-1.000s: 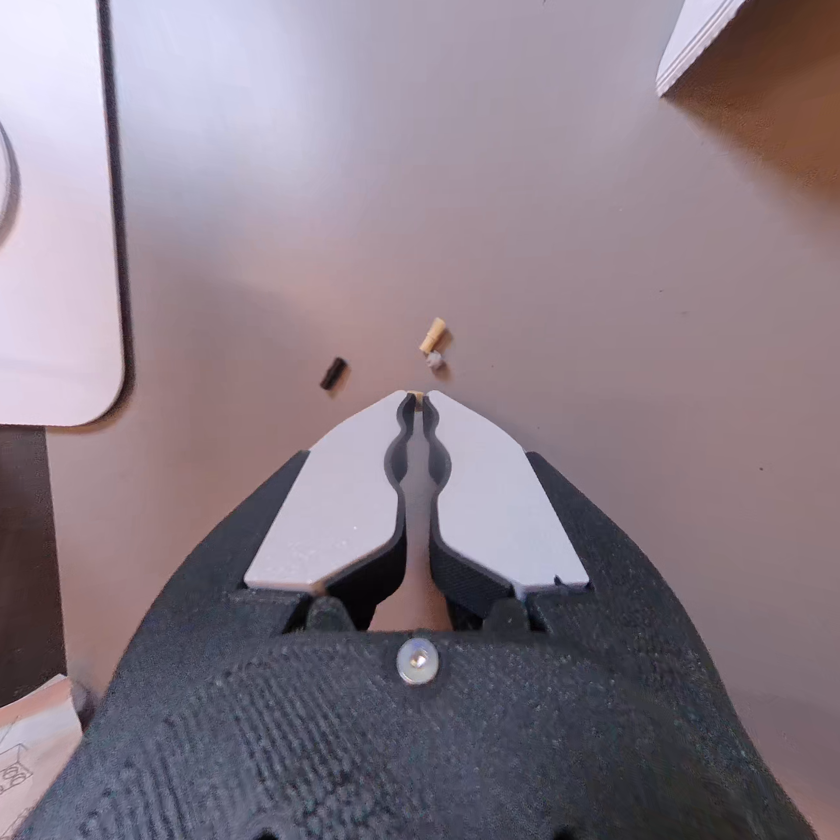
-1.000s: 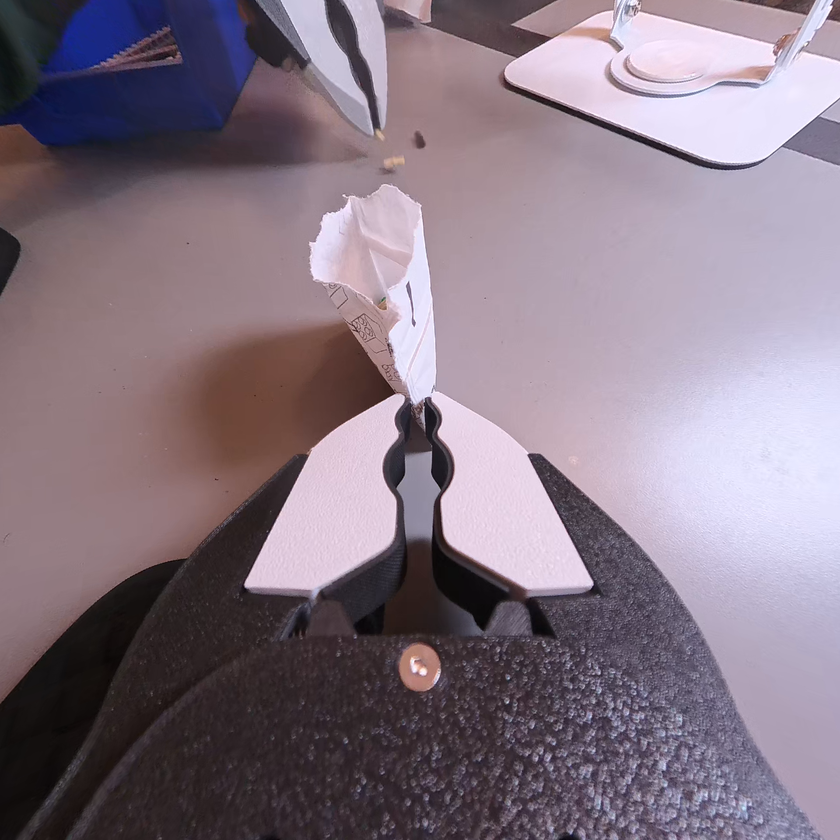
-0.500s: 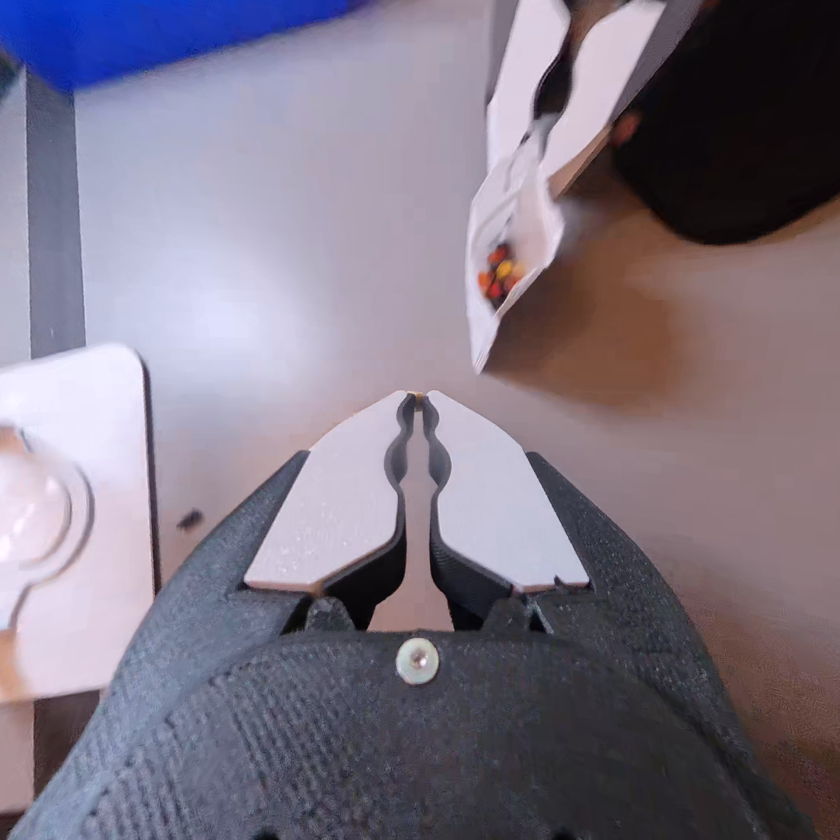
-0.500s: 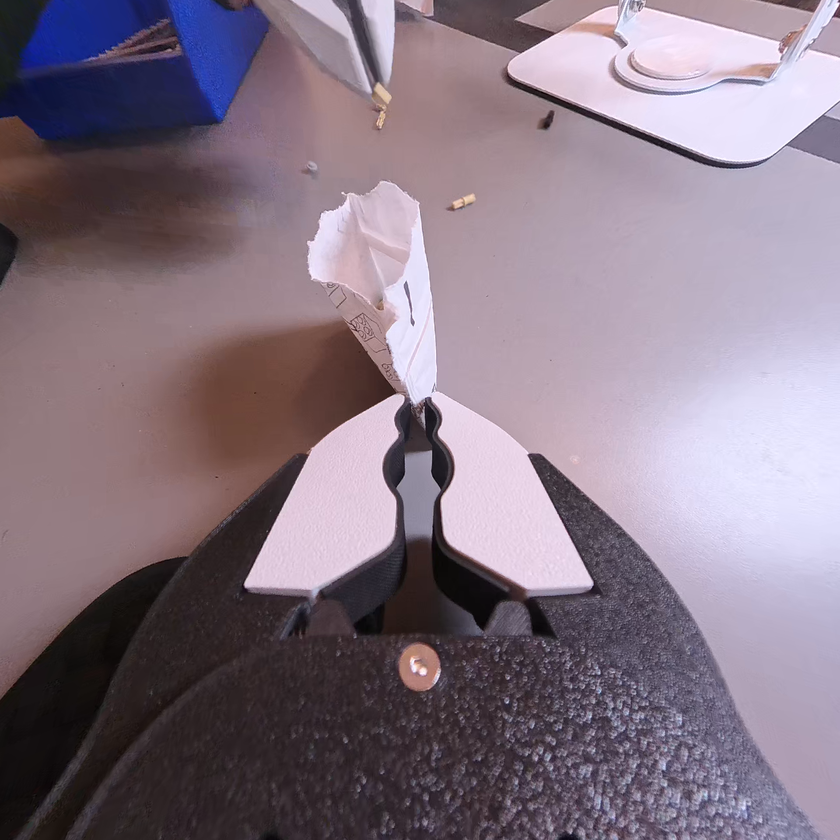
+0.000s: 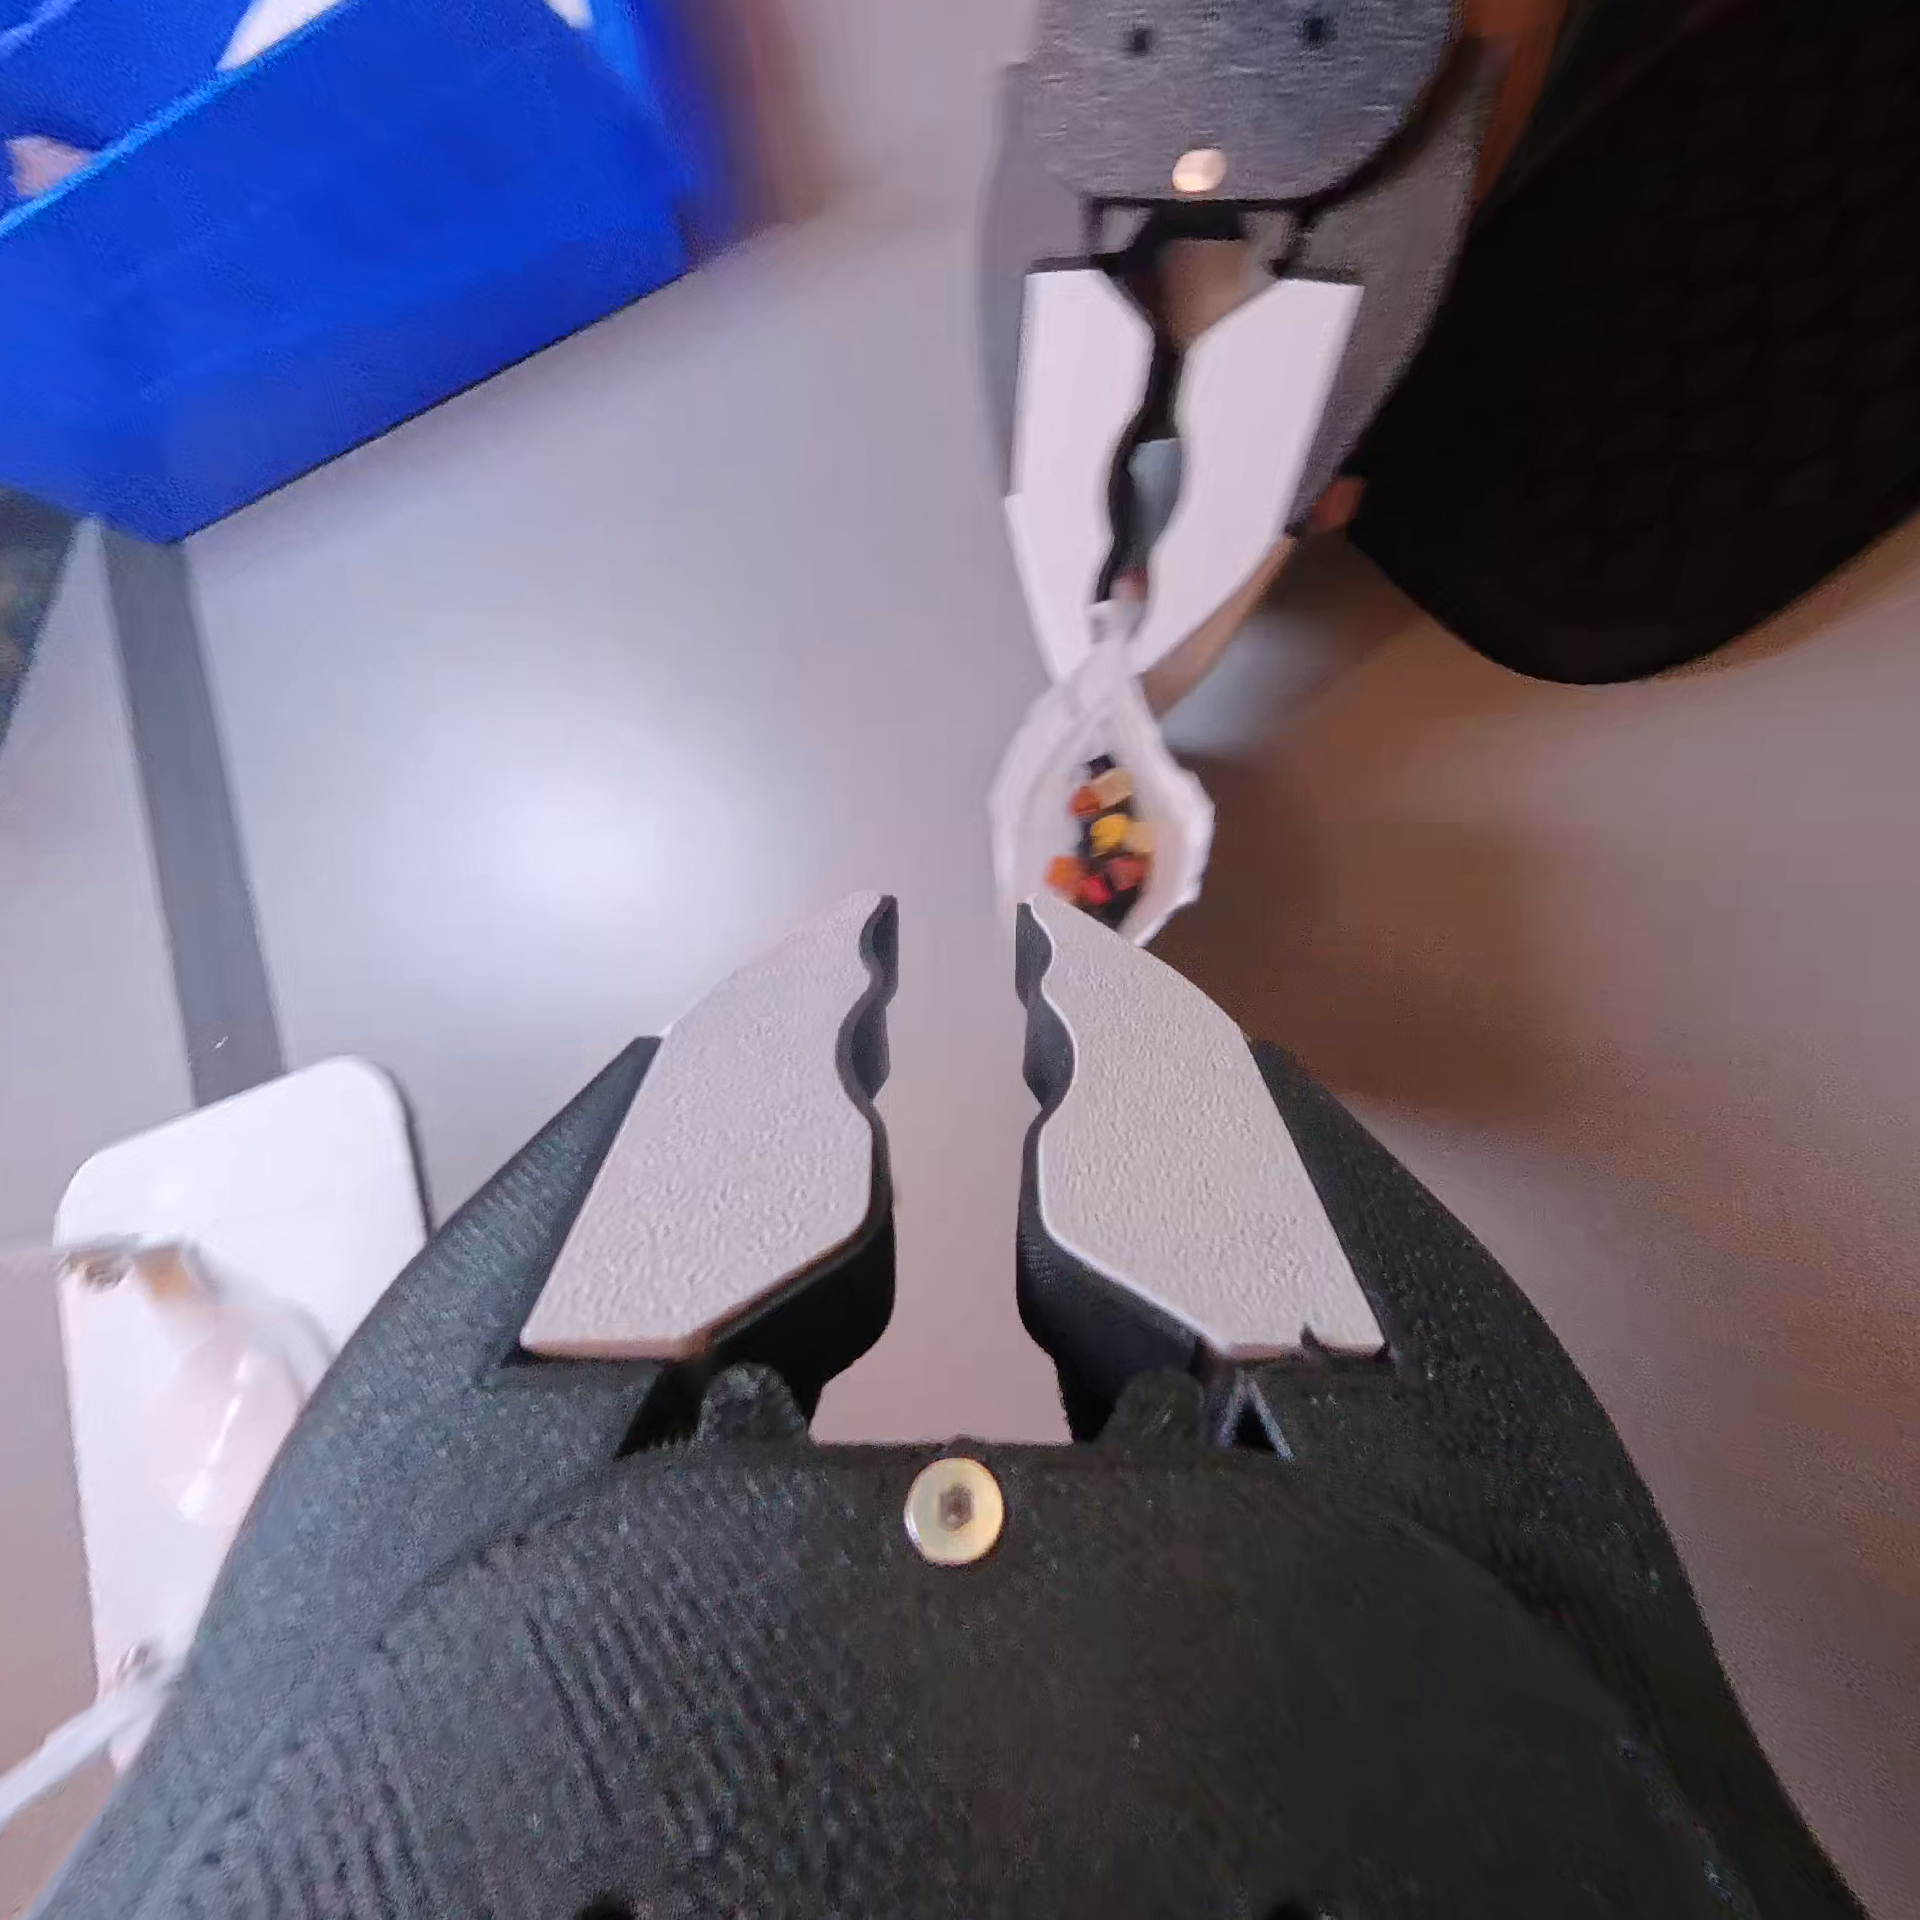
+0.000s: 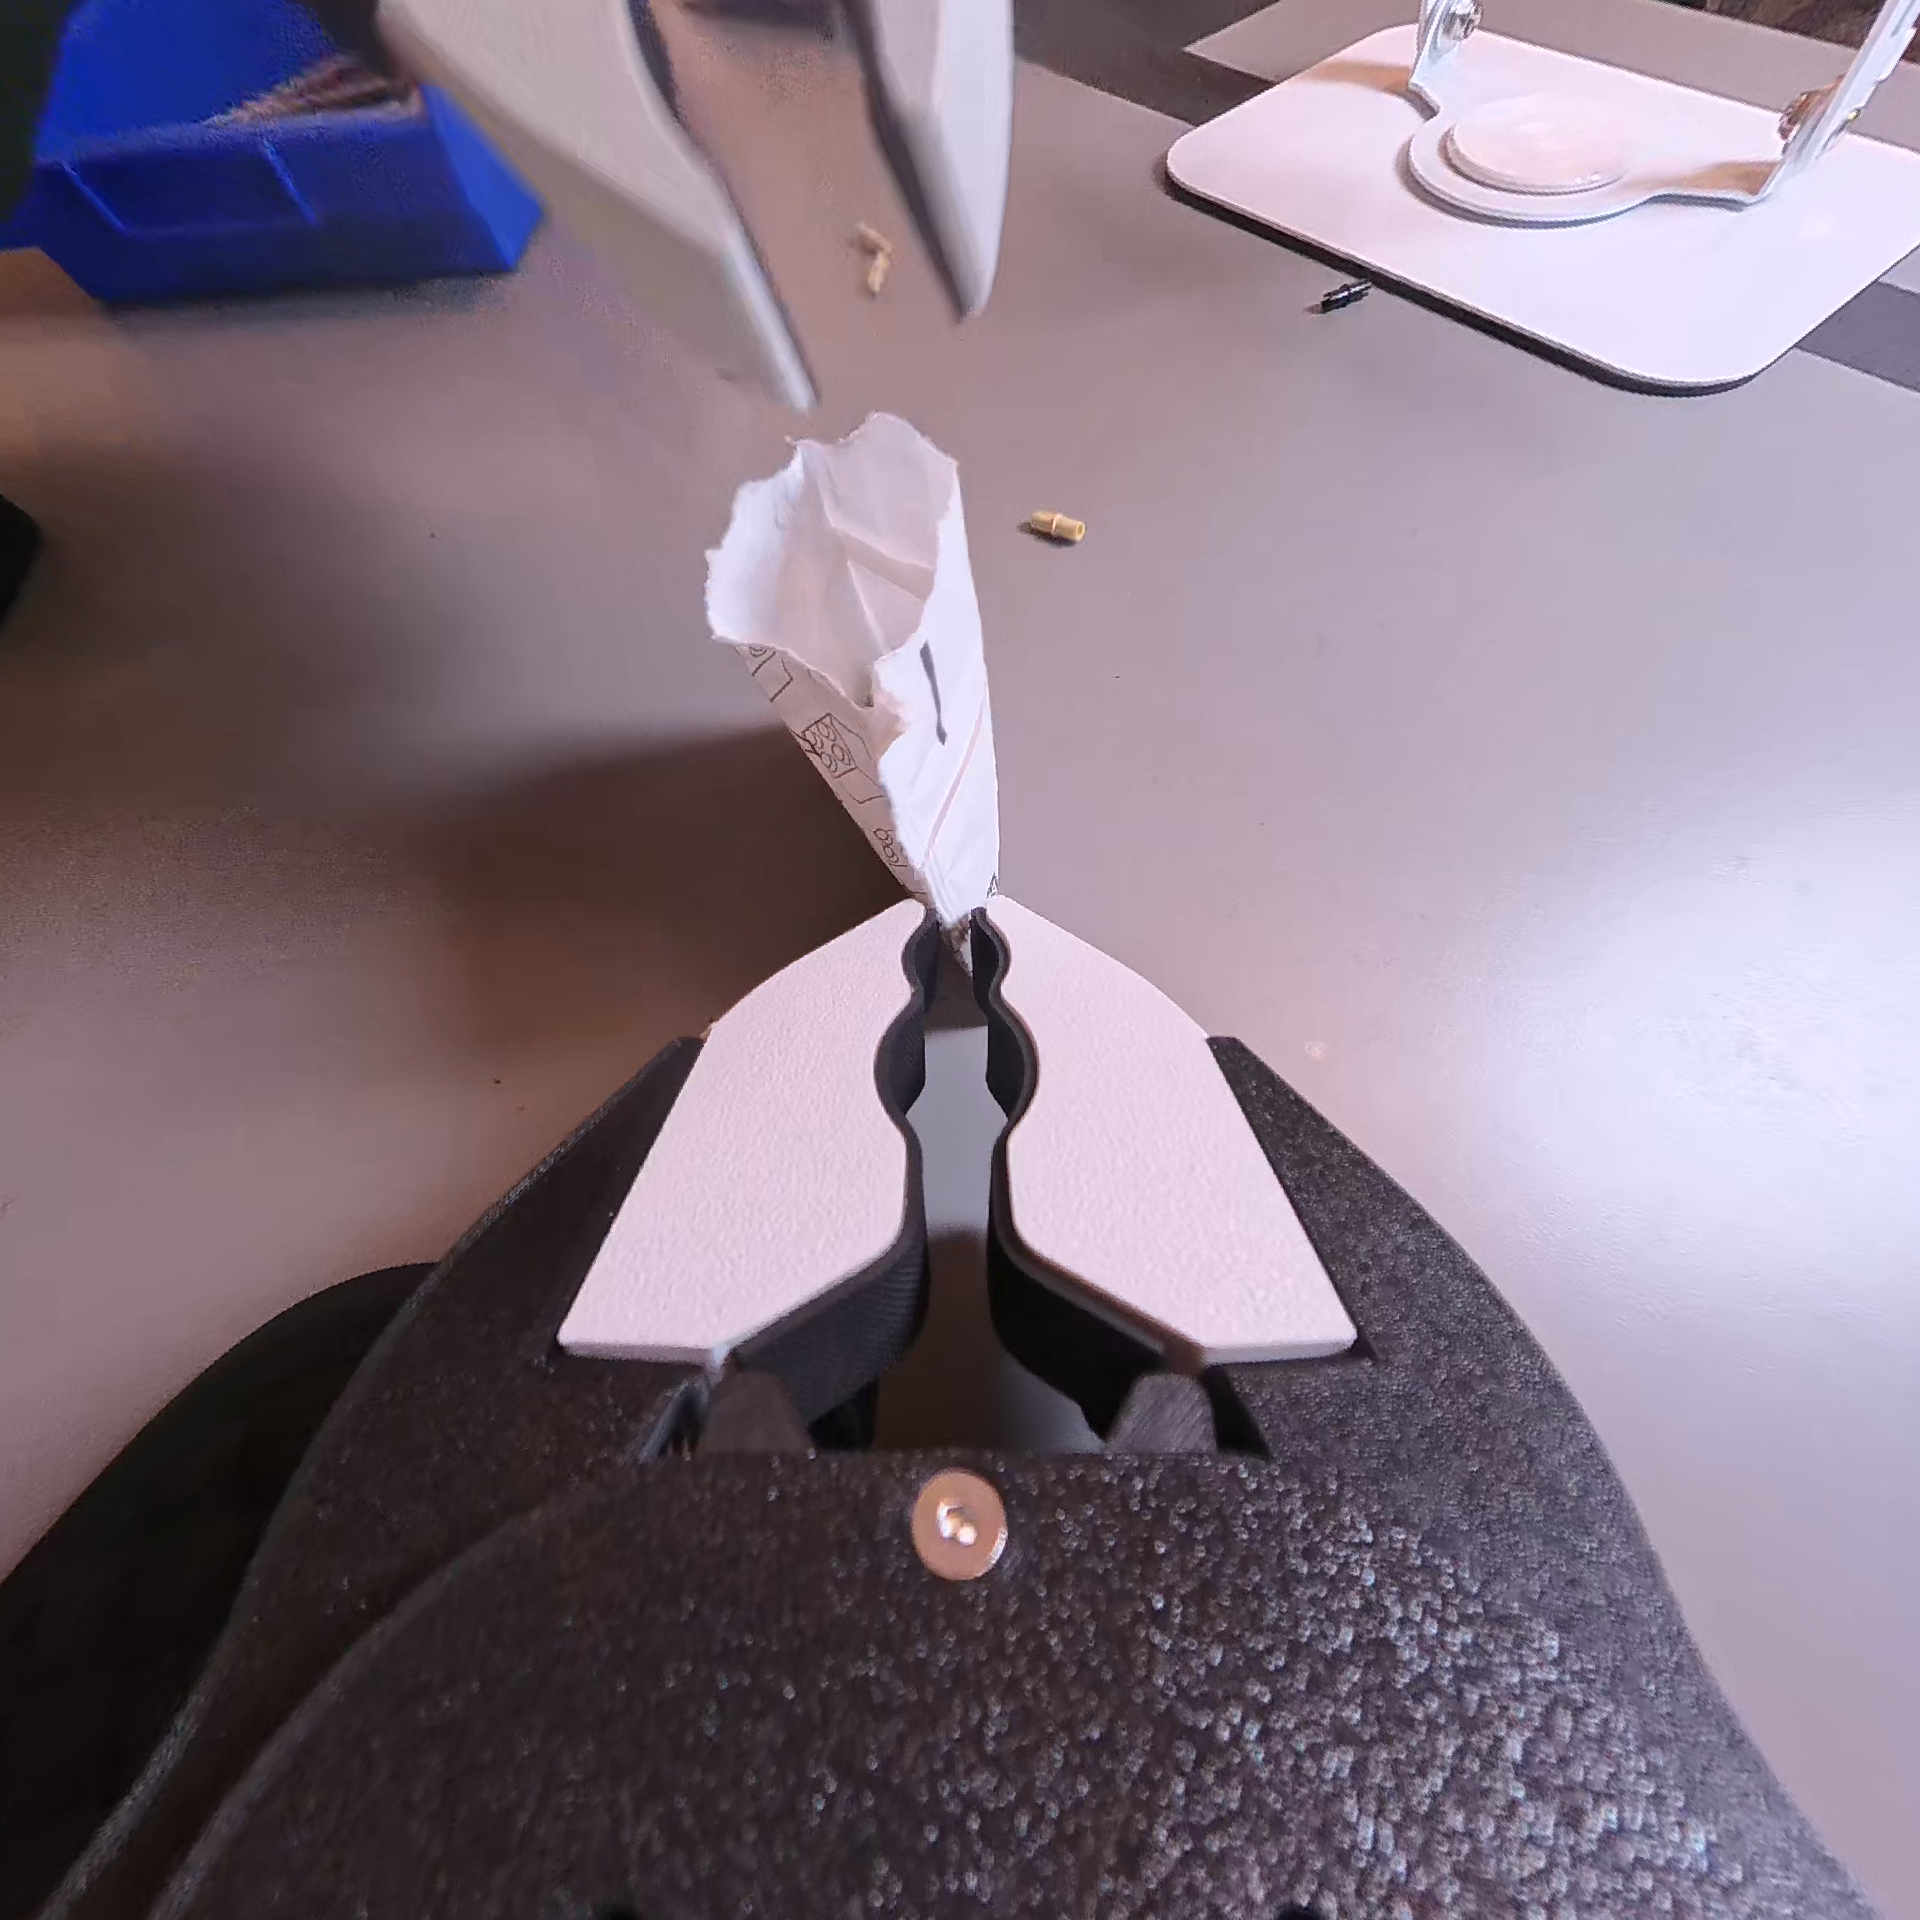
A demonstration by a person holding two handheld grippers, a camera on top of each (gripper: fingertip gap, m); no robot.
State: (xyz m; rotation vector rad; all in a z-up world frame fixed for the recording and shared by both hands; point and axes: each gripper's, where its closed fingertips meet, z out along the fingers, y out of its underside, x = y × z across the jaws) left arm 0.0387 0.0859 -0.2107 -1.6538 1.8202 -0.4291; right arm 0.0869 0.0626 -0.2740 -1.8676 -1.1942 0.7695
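My right gripper (image 6: pixel 951 920) is shut on the bottom corner of a white paper bag (image 6: pixel 883 623), which it holds with its torn mouth open. In the left wrist view the bag (image 5: pixel 1174 831) hangs from the right gripper (image 5: pixel 1127 613), and several small coloured pieces (image 5: pixel 1107 842) lie inside it. My left gripper (image 5: pixel 956 925) is open with nothing between its pads, close to the bag's mouth. It also shows in the right wrist view (image 6: pixel 883 353), just beyond the mouth.
A blue bin (image 6: pixel 260 177) stands at the far left, and a white stand base (image 6: pixel 1558 239) at the far right. Loose tan pieces (image 6: pixel 1058 528) and a small black piece (image 6: pixel 1340 296) lie on the grey table (image 6: pixel 1455 727). Some 9 centimeters of space lies between my two pairs of fingers. From either gripper's tips it is about 25 centimeters to the small black piece (image 6: pixel 1340 296).
My left gripper moved from the loose pieces on the table to the bag's mouth and opened. The small tan piece it pinched is no longer at its tips. The right gripper held still.
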